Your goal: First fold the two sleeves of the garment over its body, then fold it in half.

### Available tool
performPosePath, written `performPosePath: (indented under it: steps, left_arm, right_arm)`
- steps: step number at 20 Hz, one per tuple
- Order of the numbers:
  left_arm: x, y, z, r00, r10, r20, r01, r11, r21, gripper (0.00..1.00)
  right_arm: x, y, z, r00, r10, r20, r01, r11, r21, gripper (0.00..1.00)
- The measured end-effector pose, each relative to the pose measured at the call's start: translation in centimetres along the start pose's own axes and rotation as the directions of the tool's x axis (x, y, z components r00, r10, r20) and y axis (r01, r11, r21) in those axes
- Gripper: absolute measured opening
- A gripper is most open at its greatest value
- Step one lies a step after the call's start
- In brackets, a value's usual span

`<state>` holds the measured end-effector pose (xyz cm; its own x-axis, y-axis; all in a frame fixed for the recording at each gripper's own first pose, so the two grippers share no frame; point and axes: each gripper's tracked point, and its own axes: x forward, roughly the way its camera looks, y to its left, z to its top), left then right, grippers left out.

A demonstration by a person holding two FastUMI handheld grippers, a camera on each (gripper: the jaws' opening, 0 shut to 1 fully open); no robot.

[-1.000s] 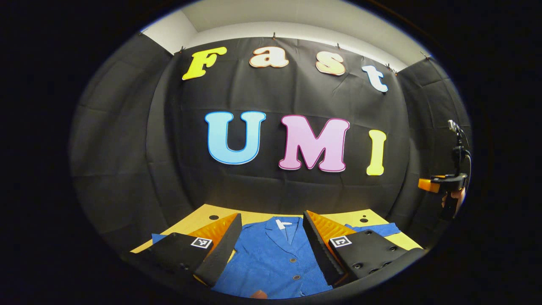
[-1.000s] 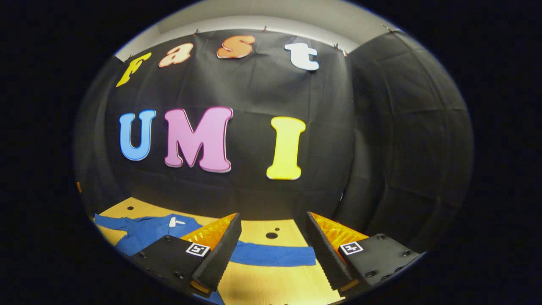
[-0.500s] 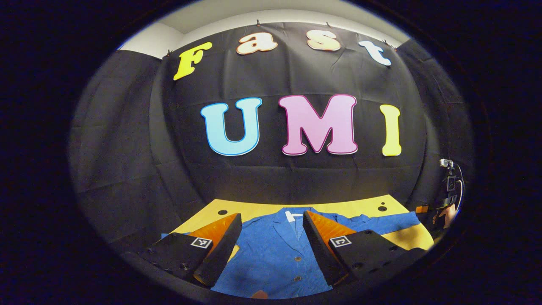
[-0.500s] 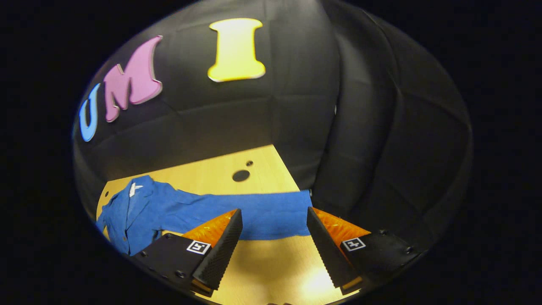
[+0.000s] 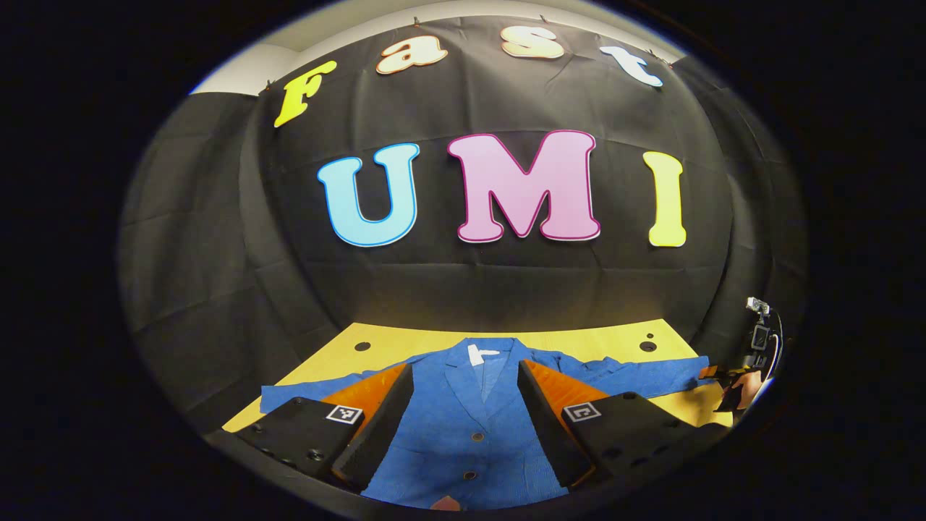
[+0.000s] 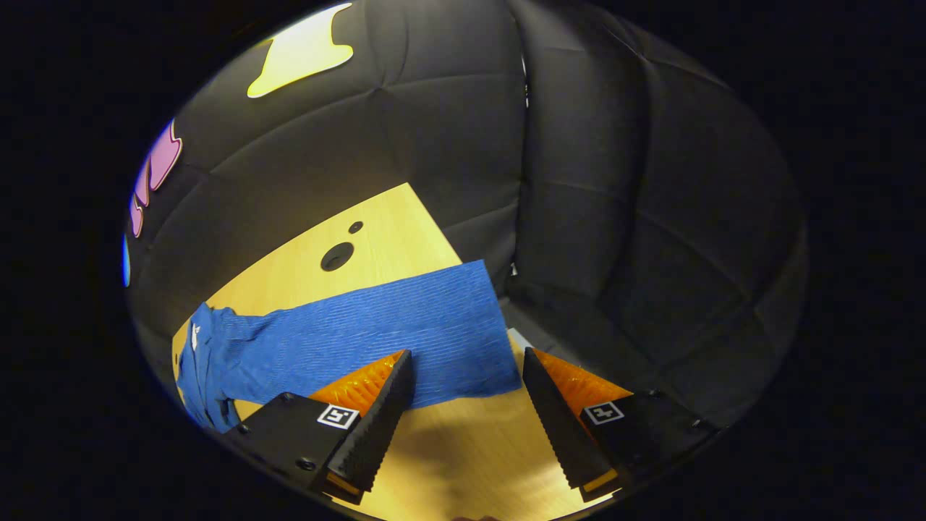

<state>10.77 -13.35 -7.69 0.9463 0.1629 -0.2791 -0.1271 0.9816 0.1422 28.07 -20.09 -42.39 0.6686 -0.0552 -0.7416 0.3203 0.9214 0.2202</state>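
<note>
Right gripper view puts my right gripper (image 6: 463, 412), jaws wide and empty, just above the cuff of the blue ribbed button-front jacket (image 6: 347, 340) spread flat on the yellow wooden table (image 6: 463, 463). Left gripper (image 5: 463, 427) hovers open, empty, over the jacket's chest. Sleeve-folding is just starting, I judge; next I need to drop and pinch that cuff.

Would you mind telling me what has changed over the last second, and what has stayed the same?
The right gripper has tipped down and swung out to the end of the blue jacket's right sleeve, closing in on its cuff. The left gripper has dipped slightly over the jacket's front. Nothing was grasped or released: both grippers remain open, and the jacket still lies flat on the wooden table, sleeves spread.
</note>
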Motion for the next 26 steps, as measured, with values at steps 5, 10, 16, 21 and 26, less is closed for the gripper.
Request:
performPosePath:
  steps: [5,10,16,21,26]
  left_arm:
    - [0.5,-2.5,0.3,0.999,-0.048,0.001,0.048,0.999,0.013,0.83]
    - [-0.3,-1.8,0.7,0.998,-0.06,0.026,0.058,0.997,0.051,0.83]
    - [-2.1,3.4,-0.8,0.999,-0.014,0.036,0.014,1.0,-0.012,0.83]
    - [-2.3,8.3,-3.8,1.0,-0.026,0.002,0.026,0.994,-0.105,0.83]
    - [-2.2,17.7,-5.6,1.0,-0.007,0.004,0.007,0.992,-0.123,0.83]
  right_arm:
    - [0.4,-1.2,0.2,0.997,-0.074,0.025,0.076,0.991,-0.112,0.84]
    - [0.8,1.1,0.2,0.999,-0.041,-0.012,0.04,0.996,-0.083,0.16]
    - [-1.6,4.7,2.9,0.998,0.009,0.062,-0.004,0.998,-0.068,0.01]
    - [-8.6,11.8,6.1,0.988,0.054,0.146,-0.044,0.996,-0.074,0.0]
    - [-16.2,25.6,6.9,0.959,0.145,0.245,-0.105,0.98,-0.169,0.01]
